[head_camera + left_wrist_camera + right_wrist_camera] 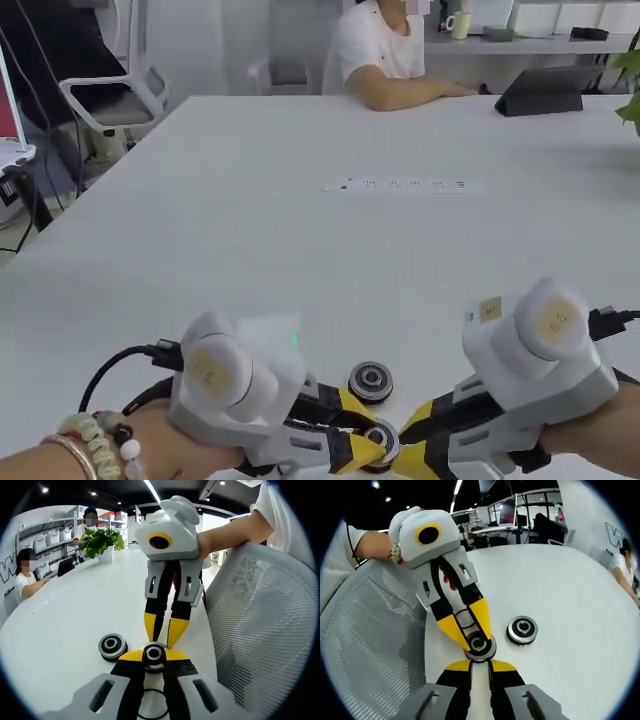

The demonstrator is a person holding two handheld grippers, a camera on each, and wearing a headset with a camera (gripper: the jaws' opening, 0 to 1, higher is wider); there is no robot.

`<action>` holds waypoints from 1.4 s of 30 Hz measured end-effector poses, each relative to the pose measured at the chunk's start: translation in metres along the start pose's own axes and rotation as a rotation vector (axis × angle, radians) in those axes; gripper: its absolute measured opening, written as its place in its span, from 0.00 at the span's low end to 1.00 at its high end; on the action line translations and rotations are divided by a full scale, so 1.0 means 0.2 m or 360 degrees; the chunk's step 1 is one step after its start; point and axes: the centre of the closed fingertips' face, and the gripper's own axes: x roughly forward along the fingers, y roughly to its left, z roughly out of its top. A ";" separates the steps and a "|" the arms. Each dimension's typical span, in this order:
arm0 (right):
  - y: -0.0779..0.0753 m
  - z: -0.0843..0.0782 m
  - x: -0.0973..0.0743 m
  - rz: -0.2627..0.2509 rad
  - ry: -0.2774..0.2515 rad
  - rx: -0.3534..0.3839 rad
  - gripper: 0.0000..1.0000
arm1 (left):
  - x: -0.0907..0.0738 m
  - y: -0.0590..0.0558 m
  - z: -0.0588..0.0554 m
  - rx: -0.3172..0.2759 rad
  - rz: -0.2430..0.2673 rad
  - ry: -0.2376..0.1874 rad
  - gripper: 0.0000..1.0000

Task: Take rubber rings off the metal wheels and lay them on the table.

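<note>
The left hand-held gripper [154, 659] is clamped across a metal wheel [480, 647], down by the near edge of the worktop [300, 230]. The right hand-held gripper [480, 669] meets it nose to nose, its jaws drawn nearly together at the wheel's rim. Whether they have actually caught the rubber ring [492, 649] I cannot tell. The likely trouble is a pull made with only a thin bite on the ring. That would let it snap back, or drag the round wheel out of the left clamp, and so near the edge it could roll off. A second wheel [371, 380] lies flat just beside them, close enough to be knocked by either nose
</note>
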 end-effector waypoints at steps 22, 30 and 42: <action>-0.01 0.00 -0.01 -0.0005 -0.0015 0.0095 0.00 | 0.00 0.00 0.00 -0.0005 -0.0005 -0.0006 0.08; 0.01 0.03 0.01 -0.0006 -0.0060 0.0065 0.17 | 0.00 0.00 0.00 -0.0008 -0.0009 -0.0007 0.08; 0.01 0.02 0.02 -0.0040 -0.0017 -0.0098 0.15 | 0.00 0.00 0.00 -0.0008 -0.0010 -0.0010 0.08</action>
